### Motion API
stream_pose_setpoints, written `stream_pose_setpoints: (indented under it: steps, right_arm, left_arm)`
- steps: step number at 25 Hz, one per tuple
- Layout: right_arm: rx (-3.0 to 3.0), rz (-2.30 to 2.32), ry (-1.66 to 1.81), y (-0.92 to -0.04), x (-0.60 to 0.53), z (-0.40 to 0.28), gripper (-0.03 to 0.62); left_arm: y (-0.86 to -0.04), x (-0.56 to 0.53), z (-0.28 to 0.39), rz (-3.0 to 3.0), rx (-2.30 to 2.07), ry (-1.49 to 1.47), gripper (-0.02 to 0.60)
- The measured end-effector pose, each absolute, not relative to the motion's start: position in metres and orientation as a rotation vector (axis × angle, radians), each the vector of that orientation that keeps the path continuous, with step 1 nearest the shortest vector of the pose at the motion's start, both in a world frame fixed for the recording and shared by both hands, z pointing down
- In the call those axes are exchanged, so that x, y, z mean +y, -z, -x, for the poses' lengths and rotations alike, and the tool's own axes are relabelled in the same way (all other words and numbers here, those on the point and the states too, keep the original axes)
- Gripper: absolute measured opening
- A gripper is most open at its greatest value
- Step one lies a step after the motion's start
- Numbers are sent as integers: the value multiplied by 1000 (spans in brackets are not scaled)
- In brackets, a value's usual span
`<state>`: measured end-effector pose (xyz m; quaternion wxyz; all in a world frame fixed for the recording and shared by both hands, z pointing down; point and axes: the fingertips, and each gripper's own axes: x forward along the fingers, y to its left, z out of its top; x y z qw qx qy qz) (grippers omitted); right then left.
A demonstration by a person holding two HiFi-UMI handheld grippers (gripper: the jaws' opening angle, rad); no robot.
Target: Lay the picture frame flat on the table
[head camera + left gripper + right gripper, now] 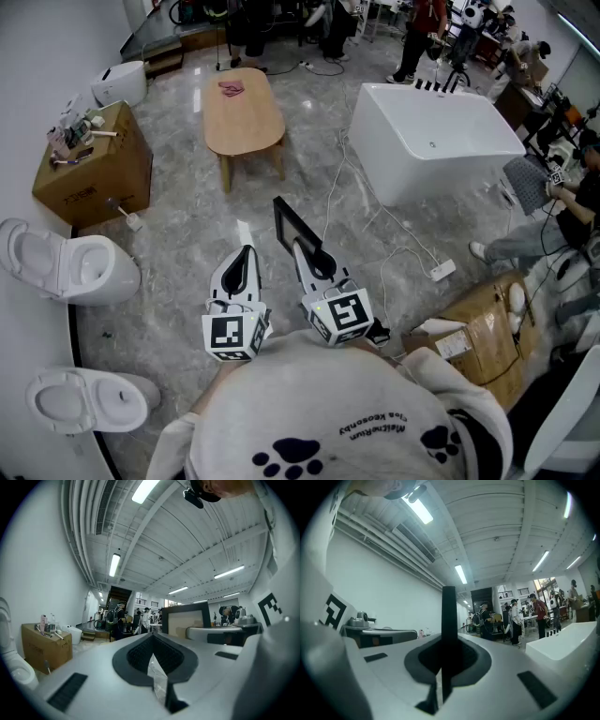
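Holds the picture frame (292,225) in the right gripper (312,258), jaws pinched narrow on its thin black edge. Rises upright from between those jaws, leaning slightly forward, in the air above the grey marble floor (187,248). Appears edge-on in the right gripper view, as a dark strip straight up from the pads. Shows its face in the left gripper view instead: black border, pale inner panel, just right of the left gripper (246,258).

Carries nothing in the left gripper, jaws pressed together. Sits level, just beside the right gripper on its left, both pointing forward.

Not on the table (242,117) yet: oval wooden top well ahead of both grippers, slightly left of the frame, with a small pink item (231,88) at its far end.

Ahead and to the right of the right gripper, a white bathtub (431,141); nearer on that side, a white power strip (442,272) on the floor. Ahead-left of the left gripper, a cardboard box (94,173); directly left of it, a white toilet (66,262).
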<state>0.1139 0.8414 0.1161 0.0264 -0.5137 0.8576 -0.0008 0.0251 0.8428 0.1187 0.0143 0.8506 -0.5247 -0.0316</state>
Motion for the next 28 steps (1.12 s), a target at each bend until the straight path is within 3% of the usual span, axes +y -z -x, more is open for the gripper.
stream_pose_setpoints:
  steps: [28]
  right_arm:
    - [2611,1606,102,-139,833,-74,17]
  left_arm:
    - [-146,835,11,-2660,-1545,65,8]
